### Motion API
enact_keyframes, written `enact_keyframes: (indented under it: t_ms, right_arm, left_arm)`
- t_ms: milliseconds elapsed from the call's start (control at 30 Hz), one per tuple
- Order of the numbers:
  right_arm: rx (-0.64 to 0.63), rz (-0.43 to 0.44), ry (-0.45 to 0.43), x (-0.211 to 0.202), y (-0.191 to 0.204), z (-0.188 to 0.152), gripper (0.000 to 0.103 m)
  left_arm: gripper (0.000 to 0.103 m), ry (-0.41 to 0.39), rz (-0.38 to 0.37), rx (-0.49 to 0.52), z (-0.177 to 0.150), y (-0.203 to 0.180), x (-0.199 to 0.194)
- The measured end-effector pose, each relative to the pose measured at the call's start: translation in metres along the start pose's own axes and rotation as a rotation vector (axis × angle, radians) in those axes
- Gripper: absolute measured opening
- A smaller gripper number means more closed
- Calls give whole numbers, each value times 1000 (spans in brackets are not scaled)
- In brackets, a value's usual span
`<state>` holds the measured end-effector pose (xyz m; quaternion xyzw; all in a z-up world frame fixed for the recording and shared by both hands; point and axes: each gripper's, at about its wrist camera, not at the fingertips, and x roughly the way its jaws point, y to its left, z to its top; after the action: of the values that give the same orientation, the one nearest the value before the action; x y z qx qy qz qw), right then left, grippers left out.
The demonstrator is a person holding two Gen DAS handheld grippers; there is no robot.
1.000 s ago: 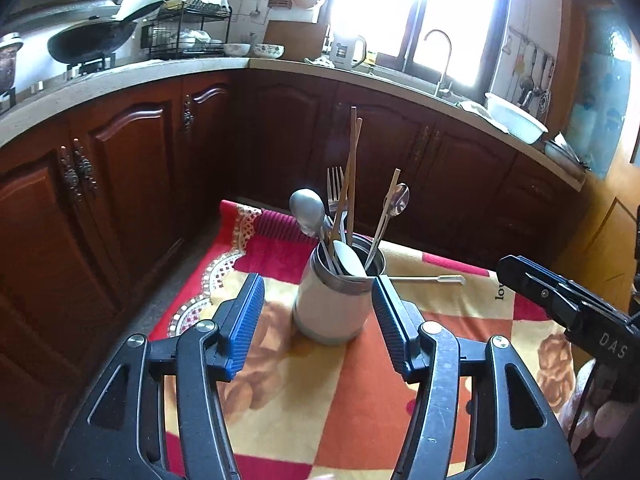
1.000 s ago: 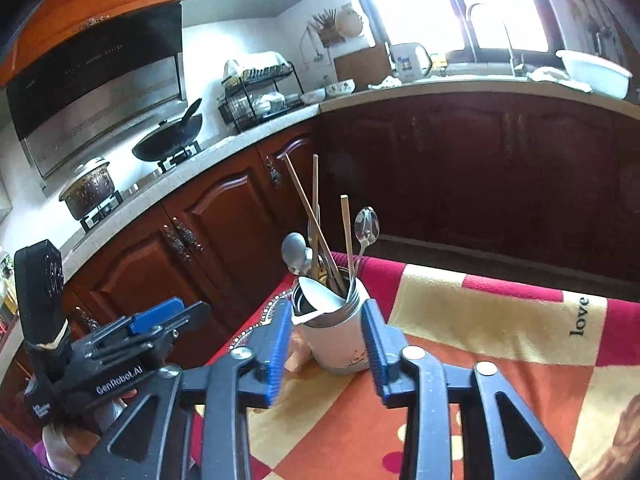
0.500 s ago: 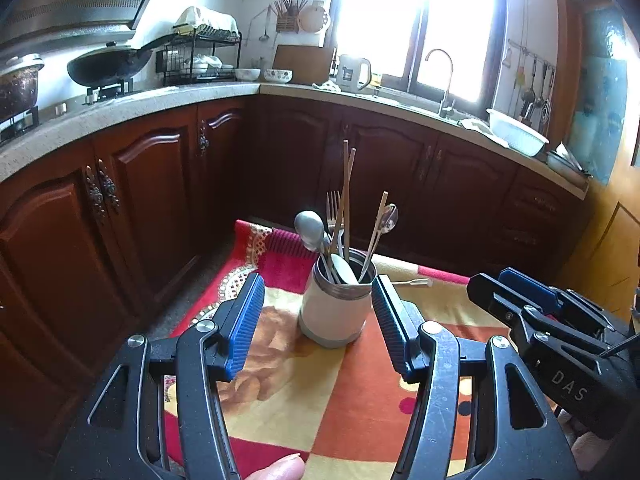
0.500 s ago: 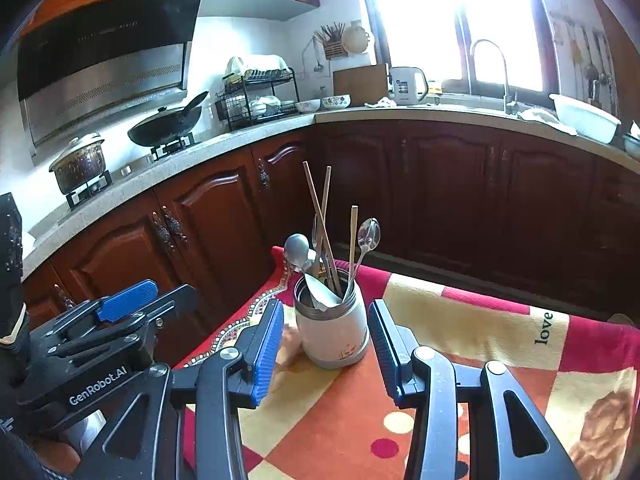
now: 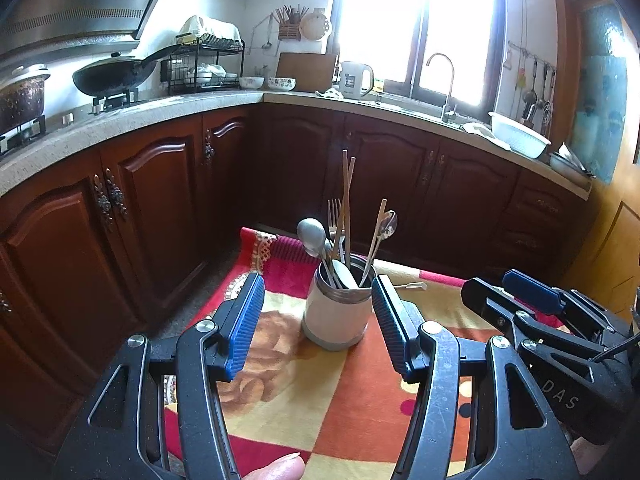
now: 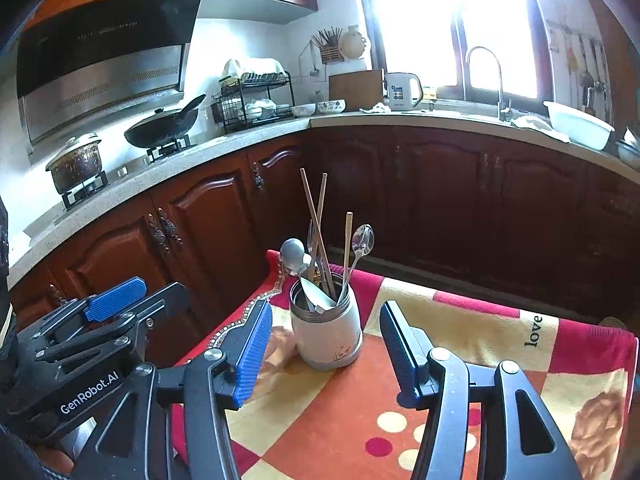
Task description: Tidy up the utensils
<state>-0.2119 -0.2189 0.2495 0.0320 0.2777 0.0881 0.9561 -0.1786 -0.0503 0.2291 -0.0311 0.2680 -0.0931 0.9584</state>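
Grippers first: your right gripper (image 6: 326, 344) is opening its jaws, with nothing pinched between them. Your left gripper (image 5: 318, 322) is spread wide and empty too. Straight ahead at twelve o'clock stands the white cup (image 6: 326, 332) on the blanket-covered tabletop (image 6: 460, 360), holding spoons, a fork and chopsticks (image 6: 316, 220) pointing up. One small utensil (image 5: 410, 286) lies flat at two o'clock past the cup, likely nearer your right gripper.

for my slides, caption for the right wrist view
Right gripper, jaws opening and empty, faces a white utensil holder of spoons and chopsticks.
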Motion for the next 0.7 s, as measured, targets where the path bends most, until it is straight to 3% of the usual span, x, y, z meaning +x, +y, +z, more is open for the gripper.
enact_keyframes:
  t_ms: [700]
  right_arm:
    - [3,2,25,11,0,-5,54]
  left_arm:
    - [56,9,30,9,-3,-3,5]
